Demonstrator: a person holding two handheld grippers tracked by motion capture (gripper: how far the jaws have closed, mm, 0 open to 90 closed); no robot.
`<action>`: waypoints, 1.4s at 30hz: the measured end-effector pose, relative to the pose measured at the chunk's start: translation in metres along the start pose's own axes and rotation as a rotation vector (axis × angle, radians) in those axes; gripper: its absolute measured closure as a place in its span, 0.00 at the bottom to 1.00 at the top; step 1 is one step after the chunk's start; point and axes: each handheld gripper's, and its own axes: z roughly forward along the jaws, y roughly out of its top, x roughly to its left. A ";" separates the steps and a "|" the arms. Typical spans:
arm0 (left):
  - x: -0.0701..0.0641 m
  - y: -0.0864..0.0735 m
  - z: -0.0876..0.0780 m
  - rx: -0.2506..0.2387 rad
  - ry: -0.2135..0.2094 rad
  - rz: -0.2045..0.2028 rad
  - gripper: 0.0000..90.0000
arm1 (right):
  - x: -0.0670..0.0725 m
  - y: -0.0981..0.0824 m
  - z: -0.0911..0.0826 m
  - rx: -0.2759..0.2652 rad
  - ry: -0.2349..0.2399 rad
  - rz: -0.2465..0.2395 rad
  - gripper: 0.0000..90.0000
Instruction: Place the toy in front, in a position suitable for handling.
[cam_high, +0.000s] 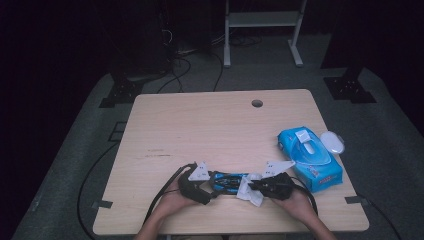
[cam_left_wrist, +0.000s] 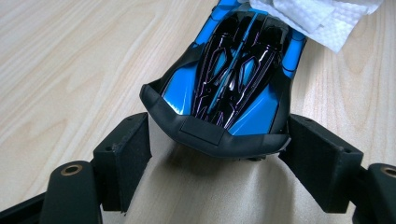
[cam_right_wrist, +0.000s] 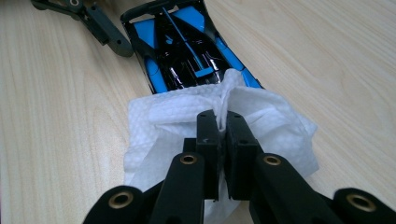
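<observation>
Two grips now: right tongs (cam_right_wrist: 223, 128) clenched on the soft, limp wipe (cam_right_wrist: 271, 116), left tongs (cam_left_wrist: 217, 154) spread loosely around the light, slippery toy car (cam_left_wrist: 233, 79), best squeezed at its stiff sides.

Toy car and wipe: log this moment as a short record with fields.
work in hand: wiping a blue and black toy car with a white wipe
left gripper: jaws stand either side of the car's end; contact on the left pad cannot be told
right gripper: shut on the wipe, pinching a bunched fold
wipe position: draped over one end of the car
wipes pack: blue, on the table to the right, flap open
white lid-like object: beside the pack
</observation>
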 end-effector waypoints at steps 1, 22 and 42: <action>0.000 0.000 0.001 -0.003 -0.007 0.002 0.26 | 0.001 0.001 0.001 -0.002 0.002 -0.002 0.95; 0.002 0.010 0.011 -0.027 -0.023 -0.005 0.15 | 0.000 0.005 0.002 -0.002 0.004 -0.042 0.95; -0.001 0.012 0.018 -0.018 -0.043 0.012 0.18 | -0.005 0.001 0.001 -0.027 -0.005 -0.024 0.94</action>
